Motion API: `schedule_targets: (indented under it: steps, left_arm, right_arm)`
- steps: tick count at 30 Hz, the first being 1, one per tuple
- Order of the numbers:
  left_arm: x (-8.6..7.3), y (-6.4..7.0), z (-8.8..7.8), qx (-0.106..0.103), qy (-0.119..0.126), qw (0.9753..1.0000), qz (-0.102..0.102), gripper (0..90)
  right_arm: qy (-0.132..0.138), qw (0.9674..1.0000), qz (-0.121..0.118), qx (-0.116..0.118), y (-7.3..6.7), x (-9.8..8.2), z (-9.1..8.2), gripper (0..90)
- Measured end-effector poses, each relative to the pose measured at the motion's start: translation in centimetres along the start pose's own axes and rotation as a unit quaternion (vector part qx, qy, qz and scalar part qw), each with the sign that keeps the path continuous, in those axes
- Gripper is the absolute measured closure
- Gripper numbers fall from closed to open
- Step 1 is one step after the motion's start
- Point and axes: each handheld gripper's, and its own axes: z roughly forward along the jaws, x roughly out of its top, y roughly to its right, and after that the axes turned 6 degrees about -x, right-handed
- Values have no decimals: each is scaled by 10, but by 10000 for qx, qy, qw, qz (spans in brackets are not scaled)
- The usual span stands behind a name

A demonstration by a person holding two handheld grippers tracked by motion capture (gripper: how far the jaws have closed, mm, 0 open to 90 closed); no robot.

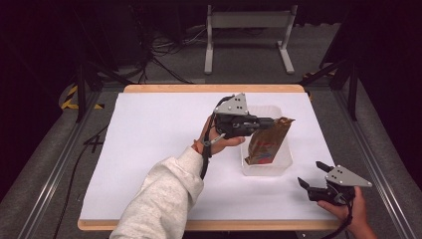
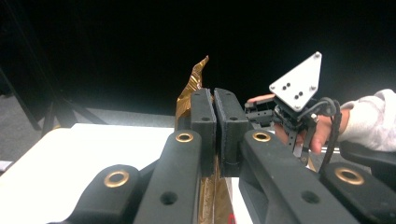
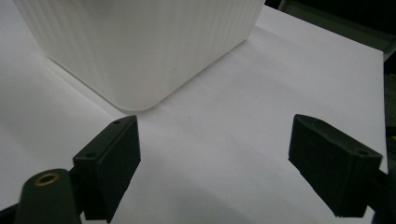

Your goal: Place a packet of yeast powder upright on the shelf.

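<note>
A gold-brown foil bag (image 1: 266, 142) with a red and blue print leans inside a clear plastic bin (image 1: 263, 170) right of the table's middle. My left gripper (image 1: 271, 120) reaches in from the left and is shut on the bag's upper part. In the left gripper view its jaws (image 2: 215, 107) pinch the crinkled gold edge of the bag (image 2: 194, 79), which sticks up above them. My right gripper (image 1: 311, 173) rests near the front right corner, open and holding nothing. In the right gripper view it (image 3: 219, 154) points at a corner of the bin (image 3: 140, 42), just short of it.
The table is a wooden board under a white sheet (image 1: 149, 149). In the left gripper view the other hand's gripper (image 2: 289, 116) with its grey plate shows farther off. Metal rails run along both sides, with a stand and cables on the floor behind.
</note>
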Motion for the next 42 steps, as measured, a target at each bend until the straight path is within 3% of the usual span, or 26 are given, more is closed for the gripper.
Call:
schedule_targets:
  steps: [8, 16, 26, 42]
  left_arm:
    - [-16, 1, 13, -140, -126, 9997, -129, 875]
    - [-32, 2, 14, -246, -67, 9991, -328, 872]
    - [-43, 9, 10, -166, -132, 9990, -402, 872]
    - [-56, 8, -3, -63, -167, 9985, -522, 868]
  right_arm:
    - [13, 10000, -9, 13, 0, 0, 0, 172]
    - [6, 10000, -13, -10, -1, 0, 0, 173]
    - [22, 10000, -9, -20, -1, 0, -1, 174]
    - [20, 10000, 59, 12, -2, 0, -1, 176]
